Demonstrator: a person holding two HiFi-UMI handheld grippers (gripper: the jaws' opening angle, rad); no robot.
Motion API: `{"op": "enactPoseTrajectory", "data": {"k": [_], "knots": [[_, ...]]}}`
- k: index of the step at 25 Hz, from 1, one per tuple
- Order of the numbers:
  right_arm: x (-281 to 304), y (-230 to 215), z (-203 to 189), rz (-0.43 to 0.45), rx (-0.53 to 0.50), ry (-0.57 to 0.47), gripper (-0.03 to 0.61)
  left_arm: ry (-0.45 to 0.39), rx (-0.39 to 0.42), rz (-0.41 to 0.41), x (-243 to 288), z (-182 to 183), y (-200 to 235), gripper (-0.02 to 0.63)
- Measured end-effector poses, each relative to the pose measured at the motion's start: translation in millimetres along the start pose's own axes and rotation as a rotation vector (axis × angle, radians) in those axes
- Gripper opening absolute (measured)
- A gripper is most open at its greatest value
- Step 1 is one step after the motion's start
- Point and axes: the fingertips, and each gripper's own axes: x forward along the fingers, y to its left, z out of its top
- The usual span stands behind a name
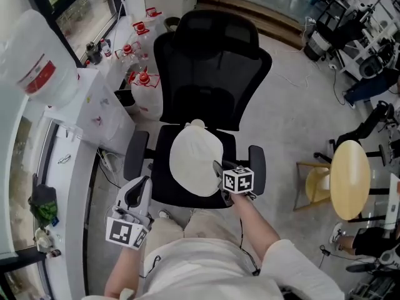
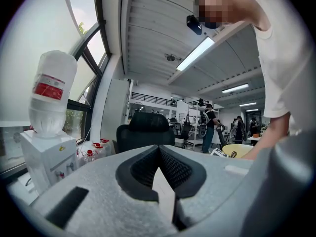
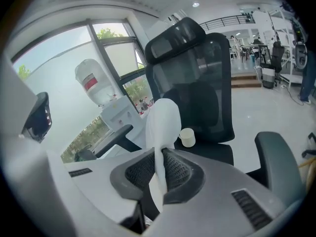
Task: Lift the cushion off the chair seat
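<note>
Black office chair (image 1: 212, 74). White round cushion (image 1: 195, 161) over the seat's centre, tipped up. Right gripper (image 1: 217, 167): jaws clamped on the cushion's front-right rim. Left gripper (image 1: 139, 189): 2 jaws closed together, empty, near the seat's front-left corner.

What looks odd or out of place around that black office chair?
Only the white cushion stands out. Instead of lying flat on the chair seat, it is held at a tilt, pinched at its near rim by the shut right gripper. Whether its far edge touches the seat cannot be told. Nothing looks spilled or broken.
</note>
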Motion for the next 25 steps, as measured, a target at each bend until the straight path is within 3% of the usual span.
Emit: {"op": "enactPoseTrajectory", "data": {"k": [4,10,20,25], "knots": [[-25.1,11.3,24.5,-0.021,-0.073,-0.046,0.037,-0.050,0.003,0.005,4.1,18.6,4.4,0.015],[-62.4,29.2,67.2,-0.020,-0.023,-0.161,0.035,-0.111,0.020,0.003,4.4,51.4,14.7,0.015],[-133.9,56.0,179.9,-0.048,-0.101,-0.406,0.037,-0.167,0.036,0.027,6.7,80.9,41.6,0.015],[-173.5,73.1,230.4,-0.041,-0.071,-0.549,0.037,-0.189,0.057,0.038,7.3,93.2,56.4,0.015]]}}
